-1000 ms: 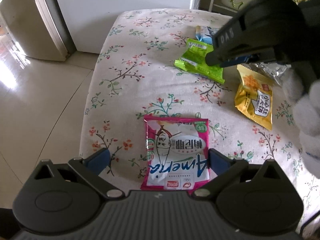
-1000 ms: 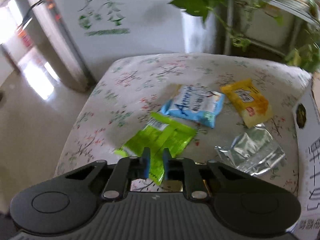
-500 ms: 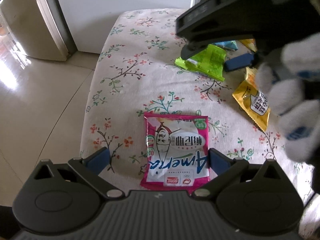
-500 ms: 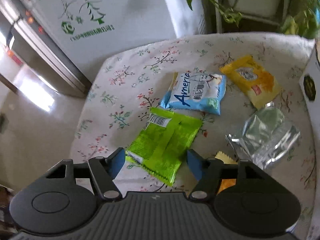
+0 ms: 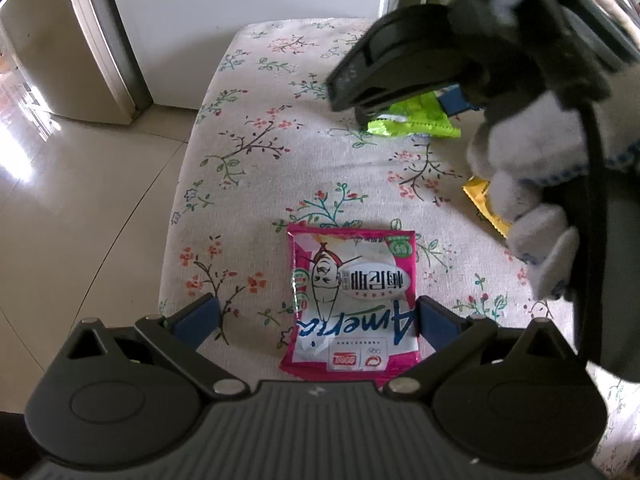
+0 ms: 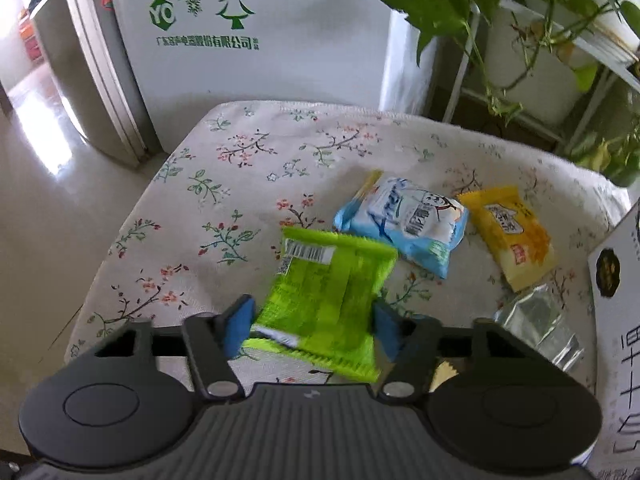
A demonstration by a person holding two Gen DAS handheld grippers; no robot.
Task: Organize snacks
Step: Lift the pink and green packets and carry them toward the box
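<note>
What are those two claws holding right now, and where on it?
The right gripper, jaws just closing, pinches the green packet by its two side edges. The left gripper is open, holding nothing.

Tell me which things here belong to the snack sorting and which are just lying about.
Part of the job:
- green packet, between the right gripper's pads, whose jaws have just been closing
- pink packet, between the open left gripper's fingers
- blue packet
- yellow packet
- silver packet

Just there:
- floral tablecloth
- potted plant
- white appliance
</note>
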